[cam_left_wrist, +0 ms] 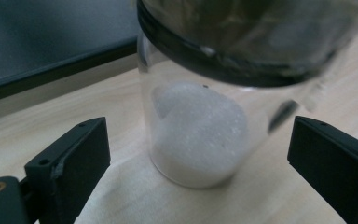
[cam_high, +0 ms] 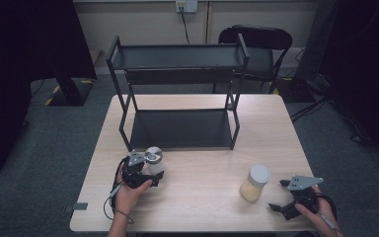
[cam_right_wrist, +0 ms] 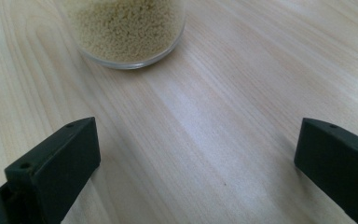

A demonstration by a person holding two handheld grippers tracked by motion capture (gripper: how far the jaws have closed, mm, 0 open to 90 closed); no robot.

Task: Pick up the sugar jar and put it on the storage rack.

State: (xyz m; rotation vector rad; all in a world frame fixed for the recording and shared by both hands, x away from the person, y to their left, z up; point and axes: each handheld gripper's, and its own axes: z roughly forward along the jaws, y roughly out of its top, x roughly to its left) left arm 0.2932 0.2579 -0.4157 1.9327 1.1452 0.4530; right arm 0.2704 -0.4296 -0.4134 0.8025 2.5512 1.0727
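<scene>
A clear jar of white powder [cam_high: 154, 162] with a metal lid stands upright on the table in front of the black rack. My left gripper [cam_high: 148, 174] reaches around it; in the left gripper view the jar [cam_left_wrist: 198, 133] sits between the two black jaws with a gap on each side, so the gripper [cam_left_wrist: 198, 158] is open. Farther right stands a jar of yellow grains [cam_high: 254, 183] with a white lid. My right gripper [cam_high: 276, 195] rests open a short way to its right; in the right gripper view the grain jar [cam_right_wrist: 128, 30] lies ahead of the gripper [cam_right_wrist: 198, 154], untouched.
A black two-tier metal rack [cam_high: 180, 94] stands at the back of the wooden table [cam_high: 202, 197], both shelves bare. A black chair [cam_high: 261, 49] stands behind the table. Grey carpet surrounds it.
</scene>
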